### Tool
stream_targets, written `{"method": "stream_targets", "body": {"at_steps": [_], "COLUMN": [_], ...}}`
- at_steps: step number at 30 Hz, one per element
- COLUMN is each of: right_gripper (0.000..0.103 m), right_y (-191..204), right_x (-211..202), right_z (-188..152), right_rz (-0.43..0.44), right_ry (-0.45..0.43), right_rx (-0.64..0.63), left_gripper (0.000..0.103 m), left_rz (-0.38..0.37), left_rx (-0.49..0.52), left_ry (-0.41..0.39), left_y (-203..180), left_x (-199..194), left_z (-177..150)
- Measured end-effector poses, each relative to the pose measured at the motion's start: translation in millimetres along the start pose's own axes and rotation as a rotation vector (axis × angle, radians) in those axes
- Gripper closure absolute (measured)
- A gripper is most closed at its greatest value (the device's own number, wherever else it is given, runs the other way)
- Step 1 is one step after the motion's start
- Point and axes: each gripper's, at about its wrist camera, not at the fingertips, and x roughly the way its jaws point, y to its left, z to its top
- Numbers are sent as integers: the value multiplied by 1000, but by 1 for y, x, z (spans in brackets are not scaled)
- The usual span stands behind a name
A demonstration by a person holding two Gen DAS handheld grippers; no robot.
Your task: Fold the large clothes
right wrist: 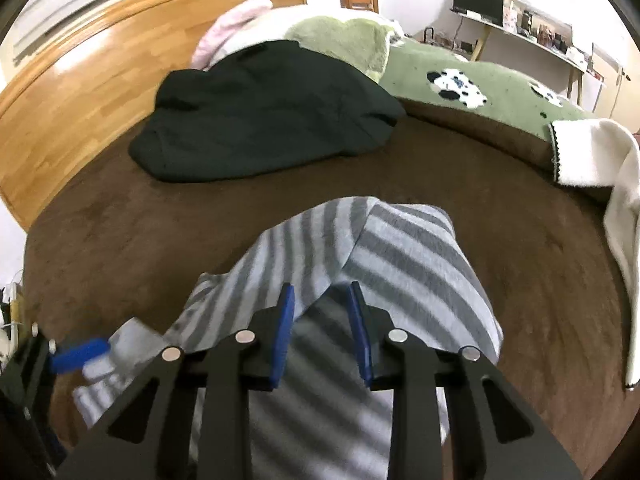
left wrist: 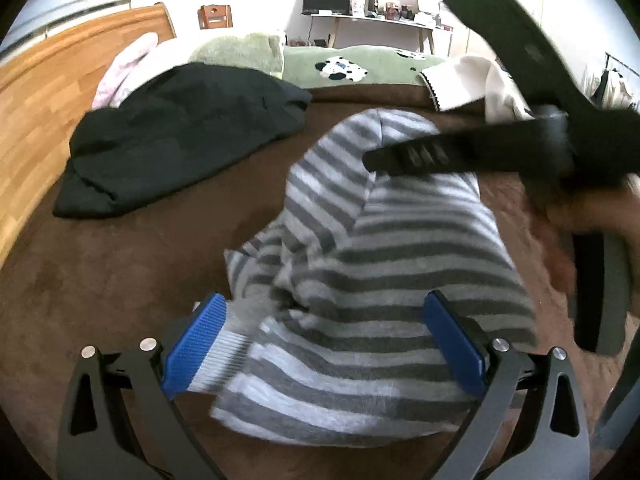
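Striped grey garment (left wrist: 360, 240) lay bunched mid-bed on the brown blanket (left wrist: 120, 280). My left tongs (left wrist: 320, 340) stood wide apart around its cuff. My right tongs (right wrist: 320, 336) were half closed over a fold, pads not pressing. Black garment (right wrist: 264, 112) lay by the headboard (right wrist: 80, 92).

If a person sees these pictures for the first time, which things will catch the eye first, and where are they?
First comes the striped grey garment, bunched in the middle of the brown bedspread between the blue fingers of the left gripper. Behind it to the left lies a dark folded garment, near the wooden headboard.
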Motion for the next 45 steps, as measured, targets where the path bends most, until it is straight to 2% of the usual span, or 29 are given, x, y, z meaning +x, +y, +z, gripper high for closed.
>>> {"method": "stream_targets", "body": {"at_steps": [2, 6, 11, 15, 17, 26, 29, 30, 35, 38, 42, 45], "right_gripper": [74, 72, 69, 64, 63, 60, 52, 46, 44, 35, 34, 33], "right_y": [-3, -6, -12, -10, -9, -8, -3, -1, -3, -12, -26, -41], "right_x": [14, 46, 70, 86, 92, 84, 67, 59, -9, -56, -105, -127], "right_z": [0, -3, 2, 7, 7, 7, 5, 4, 2, -5, -27, -50], "right_rz": [-6, -25, -23, -46, -56, -51, -53, -44, -18, -15, 5, 22], "right_ry": [24, 89, 144, 186, 201, 164, 123, 105, -30, -104, -155, -164], "right_rx": [4, -15, -3, -34, -49, -46, -54, -53, -52, -22, 23, 73], "left_gripper": [6, 6, 6, 6, 6, 6, 6, 6, 6, 6, 6, 6], "left_rz": [-29, -75, -52, -91, -83, -60, -54, -52, -23, -20, -15, -2], "left_rx": [-71, -173, -133, -184, -180, -156, -164, -162, -117, -77, -40, -22], "left_ry": [-22, 34, 78, 102, 103, 88, 94, 94, 75, 71, 53, 56], "left_y": [10, 28, 37, 47, 46, 41, 41, 41, 36, 32, 34, 38], "left_x": [3, 16, 24, 31, 32, 30, 28, 27, 6, -6, -24, -29], "left_z": [-11, -24, -42, -50, -49, -50, -47, -46, -26, -10, 15, 29]}}
